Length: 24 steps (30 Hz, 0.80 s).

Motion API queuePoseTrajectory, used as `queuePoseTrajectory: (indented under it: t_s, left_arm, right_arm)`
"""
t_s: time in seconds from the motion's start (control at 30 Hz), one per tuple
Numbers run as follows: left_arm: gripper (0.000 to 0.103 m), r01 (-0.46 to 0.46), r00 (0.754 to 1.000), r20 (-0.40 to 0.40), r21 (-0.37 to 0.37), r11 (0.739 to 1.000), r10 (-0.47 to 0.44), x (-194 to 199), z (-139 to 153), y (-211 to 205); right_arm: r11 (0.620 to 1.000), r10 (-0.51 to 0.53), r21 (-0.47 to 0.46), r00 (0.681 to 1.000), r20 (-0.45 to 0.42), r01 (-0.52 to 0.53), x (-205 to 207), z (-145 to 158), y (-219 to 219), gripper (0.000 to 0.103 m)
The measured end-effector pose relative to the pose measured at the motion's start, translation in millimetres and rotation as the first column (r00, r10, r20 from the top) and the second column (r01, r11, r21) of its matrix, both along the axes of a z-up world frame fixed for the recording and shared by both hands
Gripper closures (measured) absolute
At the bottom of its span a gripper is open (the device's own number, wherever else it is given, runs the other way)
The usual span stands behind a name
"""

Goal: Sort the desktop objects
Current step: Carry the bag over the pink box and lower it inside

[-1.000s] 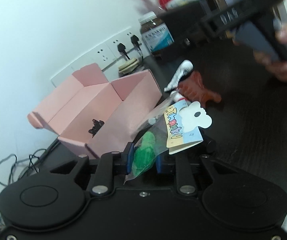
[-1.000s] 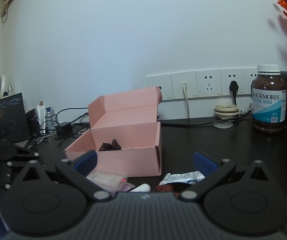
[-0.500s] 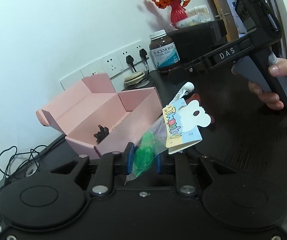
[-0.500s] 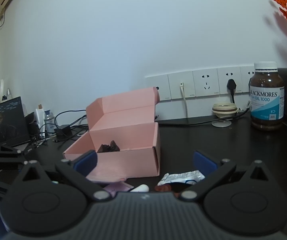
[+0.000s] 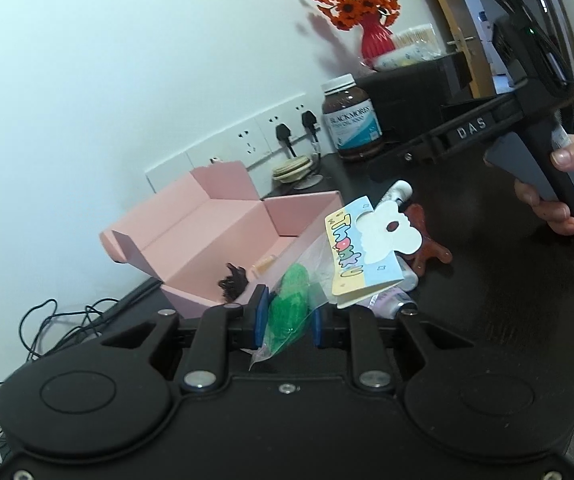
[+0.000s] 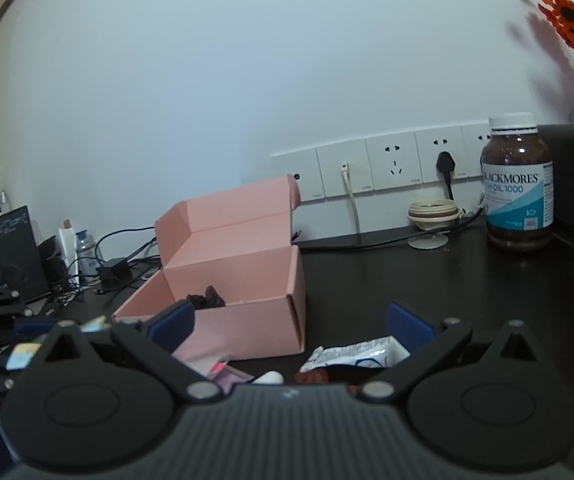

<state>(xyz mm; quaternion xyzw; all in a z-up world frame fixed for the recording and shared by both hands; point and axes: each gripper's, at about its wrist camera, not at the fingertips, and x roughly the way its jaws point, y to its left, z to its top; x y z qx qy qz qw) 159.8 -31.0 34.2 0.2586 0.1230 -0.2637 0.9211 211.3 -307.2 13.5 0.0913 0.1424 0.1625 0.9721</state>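
The left claw (image 5: 285,314) is closed on a clear bag (image 5: 299,280) with a green thing inside and a "Thank u" card (image 5: 361,258) on top. It has lifted a little and the view has swung, so the bag now hangs just beside the front wall of the pink box (image 5: 223,240); I judge the drop into it comes next. The right claw (image 6: 289,322) is wide open, holds nothing, and has not moved. The box holds 1 dark crumpled item (image 5: 233,285) and 1 small pale piece I cannot identify. Small packets (image 6: 357,354) remain on the worktop (image 6: 427,280).
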Motion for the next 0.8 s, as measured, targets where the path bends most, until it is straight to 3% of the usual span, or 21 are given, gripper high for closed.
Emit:
queuePoseTrajectory:
  t_s: [0.53,0.8]
  left_arm:
    - [0.082,-0.084,0.995,0.052,-0.043,0.996,0.087,11,16,5]
    - [0.082,-0.127,0.989,0.065,-0.077,0.989,0.132,39,35,1]
  right_arm:
    - [1.000,-0.014,0.009,1.000,-0.009,0.014,1,0,-2,0.001]
    - [1.000,-0.012,0.018,1.000,-0.017,0.012,2,-1,-3,0.001]
